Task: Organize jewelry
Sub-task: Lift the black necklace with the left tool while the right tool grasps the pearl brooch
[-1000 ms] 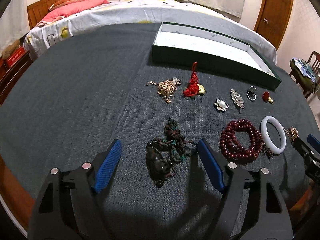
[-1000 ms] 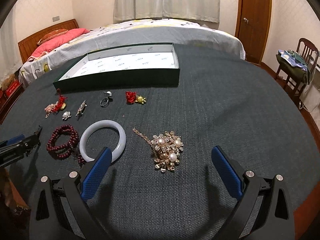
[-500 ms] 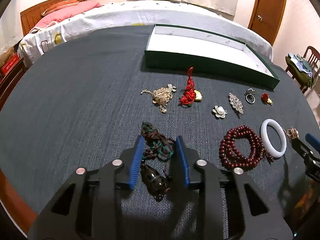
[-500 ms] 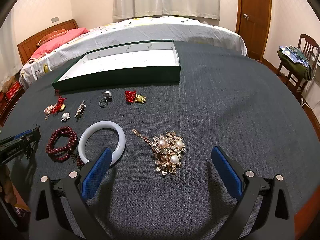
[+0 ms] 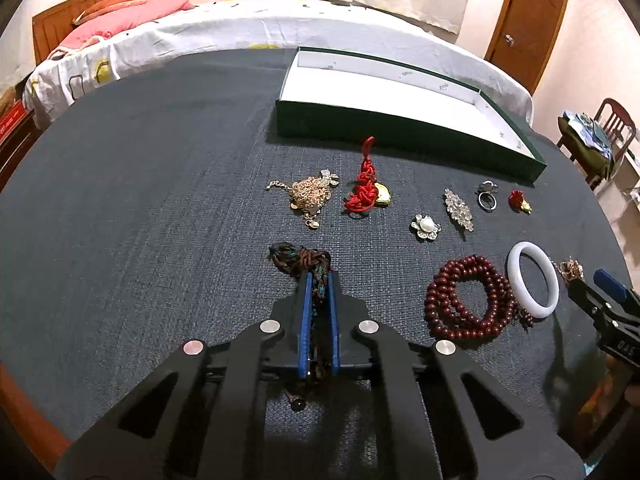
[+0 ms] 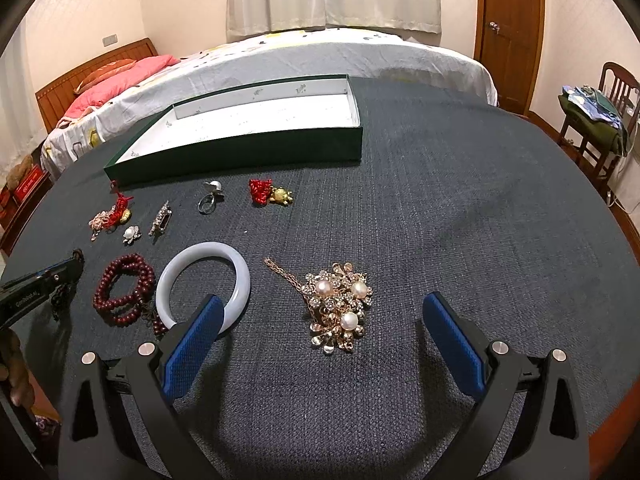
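L gripper (image 5: 318, 280): jaws just closed, now pinched tight on the dark braided cord necklace (image 5: 302, 260), which lies on the dark cloth w/ its knotted end poking out past the tips. Not lifted yet, as far as I can tell.

R gripper (image 6: 320, 320): jaws wide apart, holding nothing, hovering over the gold pearl brooch (image 6: 338, 306).

Green box (image 6: 240, 156) at far side: white inside bare, nothing filed yet.

Left on cloth: white bangle (image 6: 204, 282), red bead strand (image 6: 124, 294), ring (image 6: 208, 200), red knot charm (image 5: 364, 192), gold chain (image 5: 310, 194), pearl flower pin (image 5: 426, 227), crystal brooch (image 5: 458, 210), small red-gold charm (image 6: 270, 194).

Judgement: task barely begun, first pick in hand, approx. everything still to box.
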